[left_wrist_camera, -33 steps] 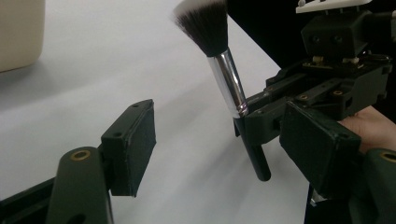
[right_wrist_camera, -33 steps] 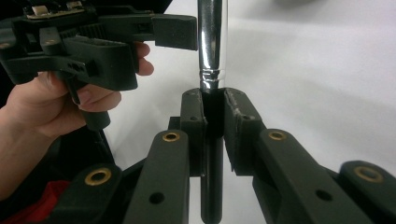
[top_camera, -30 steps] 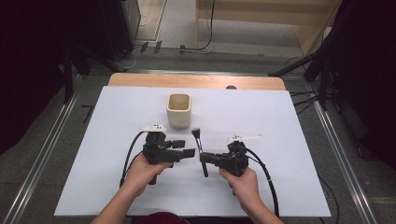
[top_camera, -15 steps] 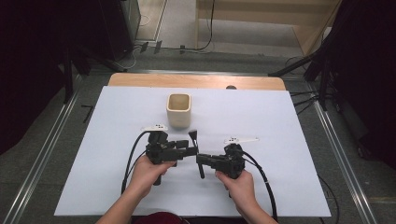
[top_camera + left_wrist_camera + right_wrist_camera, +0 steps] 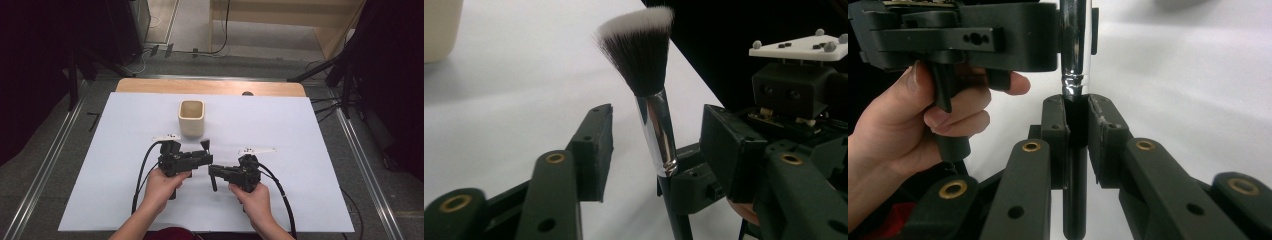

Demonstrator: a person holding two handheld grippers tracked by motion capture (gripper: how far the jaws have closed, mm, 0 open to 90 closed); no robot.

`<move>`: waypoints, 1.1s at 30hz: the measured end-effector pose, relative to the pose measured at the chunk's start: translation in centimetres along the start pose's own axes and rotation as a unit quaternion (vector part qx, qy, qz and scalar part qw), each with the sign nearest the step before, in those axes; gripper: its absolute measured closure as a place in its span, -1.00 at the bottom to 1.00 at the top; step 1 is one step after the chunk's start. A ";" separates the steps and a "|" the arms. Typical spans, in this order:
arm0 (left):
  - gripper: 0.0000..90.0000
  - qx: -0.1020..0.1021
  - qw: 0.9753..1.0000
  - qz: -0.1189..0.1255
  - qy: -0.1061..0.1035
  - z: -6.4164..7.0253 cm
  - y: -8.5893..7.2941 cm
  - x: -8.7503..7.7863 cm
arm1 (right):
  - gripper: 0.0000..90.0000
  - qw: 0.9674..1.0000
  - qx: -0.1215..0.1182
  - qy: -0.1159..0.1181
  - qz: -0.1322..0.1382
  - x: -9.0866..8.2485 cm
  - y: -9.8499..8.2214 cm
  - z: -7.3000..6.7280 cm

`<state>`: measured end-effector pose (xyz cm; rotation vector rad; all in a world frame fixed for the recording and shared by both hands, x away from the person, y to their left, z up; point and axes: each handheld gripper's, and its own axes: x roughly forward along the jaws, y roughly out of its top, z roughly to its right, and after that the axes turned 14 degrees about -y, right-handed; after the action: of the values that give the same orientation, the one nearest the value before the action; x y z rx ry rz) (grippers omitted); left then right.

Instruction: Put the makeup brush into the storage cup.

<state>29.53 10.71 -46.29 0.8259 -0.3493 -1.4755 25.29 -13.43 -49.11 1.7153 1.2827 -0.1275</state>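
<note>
Right gripper view: right tool (image 5: 1077, 131) clamped on brush (image 5: 1075, 45) handle, holding it upright for handover. Left tool (image 5: 659, 145), half open w/ jaws just closing, straddles brush ferrule, not gripping; beige cup (image 5: 191, 118) beyond brush on surface (image 5: 300, 125).

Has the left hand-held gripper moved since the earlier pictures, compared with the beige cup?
No. The left hand-held gripper sits at the same spot below the beige cup; its jaws have just been closing around the makeup brush.
</note>
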 end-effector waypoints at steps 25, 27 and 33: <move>0.66 -0.020 1.000 0.015 -0.002 -0.1 -0.4 0.5 | 0.79 1.000 0.018 0.003 0.007 0.4 -0.4 -0.4; 0.67 -0.021 1.000 0.014 -0.005 -0.1 -0.4 0.5 | 0.79 1.000 0.016 0.003 0.007 0.4 -0.4 -0.4; 0.71 -0.024 1.000 0.009 -0.012 -0.2 -0.4 0.4 | 0.77 1.000 0.011 0.002 0.006 0.5 -0.4 -0.4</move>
<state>29.41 10.40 -46.79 0.7653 -0.3369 -1.4716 24.97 -12.81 -49.41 1.7426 1.2770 -0.1320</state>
